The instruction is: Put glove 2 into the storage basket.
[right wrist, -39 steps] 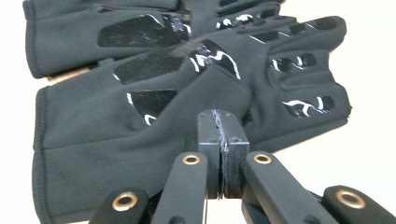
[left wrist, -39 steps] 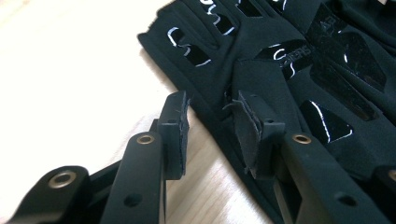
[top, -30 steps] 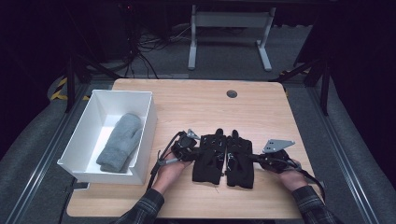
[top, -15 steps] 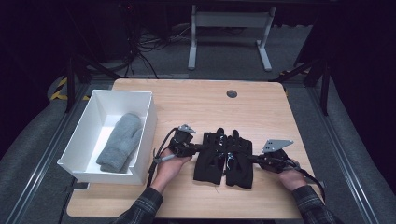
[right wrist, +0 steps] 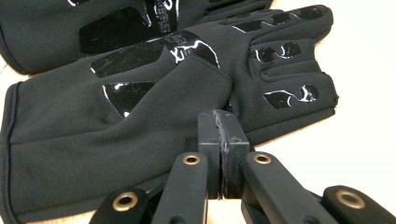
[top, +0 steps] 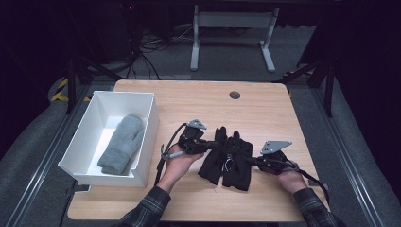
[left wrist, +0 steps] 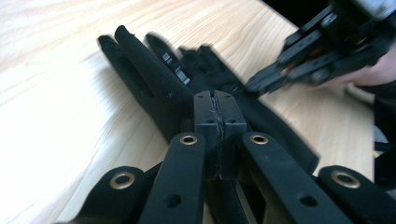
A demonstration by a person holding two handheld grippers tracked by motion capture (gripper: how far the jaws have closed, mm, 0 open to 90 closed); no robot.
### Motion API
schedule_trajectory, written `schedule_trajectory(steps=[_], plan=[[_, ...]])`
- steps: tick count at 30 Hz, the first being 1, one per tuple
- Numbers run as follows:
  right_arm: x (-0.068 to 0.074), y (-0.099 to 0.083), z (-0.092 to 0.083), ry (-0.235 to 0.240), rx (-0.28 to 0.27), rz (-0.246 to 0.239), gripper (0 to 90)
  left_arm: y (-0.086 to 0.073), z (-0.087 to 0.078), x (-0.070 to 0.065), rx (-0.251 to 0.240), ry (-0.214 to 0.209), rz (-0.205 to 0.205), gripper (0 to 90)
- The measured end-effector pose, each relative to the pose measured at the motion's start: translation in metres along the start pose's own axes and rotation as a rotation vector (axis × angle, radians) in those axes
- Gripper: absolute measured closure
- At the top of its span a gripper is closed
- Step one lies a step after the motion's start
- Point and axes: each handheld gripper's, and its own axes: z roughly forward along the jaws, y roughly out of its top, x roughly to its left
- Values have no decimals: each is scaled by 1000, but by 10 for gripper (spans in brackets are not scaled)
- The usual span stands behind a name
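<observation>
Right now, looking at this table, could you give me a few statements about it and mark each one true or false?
1. A grey mitten lies inside the white bin. True.
2. The black gloves lie in the bin. False: they lie on the wooden table, between the two tools.
3. The left tool has its jaws wide open. False: they are shut.
4. The right tool is at the gloves' edge, its jaws shut. True.
5. The bin stands at the table's right side. False: it stands at the left.
</observation>
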Motion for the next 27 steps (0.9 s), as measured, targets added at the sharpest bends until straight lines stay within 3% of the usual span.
schedule_trajectory(steps=[7,15,27], plan=[[2,11,11,13,0,-12,898,13,10,-11,5,-45,27,900],[4,21,23,28,-4,-17,898,20,34,-18,51,-47,52,900],[6,24,26,37,-5,-29,897,9,73,-20,127,-66,53,899]])
